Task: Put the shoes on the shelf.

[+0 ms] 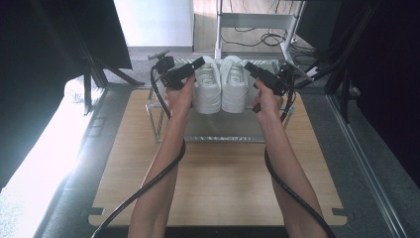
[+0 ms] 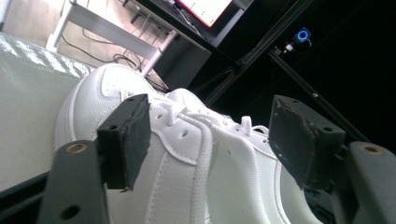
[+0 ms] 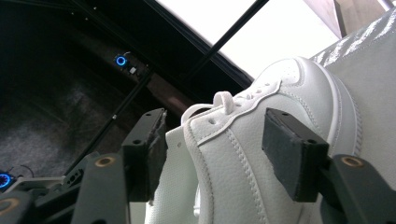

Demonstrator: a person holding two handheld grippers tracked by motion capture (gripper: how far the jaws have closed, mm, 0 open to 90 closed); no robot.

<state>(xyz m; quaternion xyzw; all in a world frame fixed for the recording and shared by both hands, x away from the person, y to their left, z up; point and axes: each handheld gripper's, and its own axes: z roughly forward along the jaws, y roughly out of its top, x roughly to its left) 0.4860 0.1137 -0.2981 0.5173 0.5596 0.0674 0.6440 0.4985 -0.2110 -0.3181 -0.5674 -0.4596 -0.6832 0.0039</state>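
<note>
Two white shoes stand side by side, touching, on the top shelf of a small metal rack (image 1: 163, 106) at the far end of the wooden table (image 1: 218, 183), toes pointing away from the person and heels toward them; so each shoe's long axis runs straight away along the table, in line with the forearms; the left shoe (image 1: 207, 87) lies just ahead of the left gripper (image 1: 197, 63), the right shoe (image 1: 234, 85) just ahead of the right gripper (image 1: 249, 66), each hand nearest its own shoe; both grippers are spread wide and grasp nothing; in the left gripper view the left shoe's upper sits between the two black pads (image 2: 128, 137), and in the right gripper view the right shoe does likewise; judging by this, any closing would pinch each shoe across its width.
</note>
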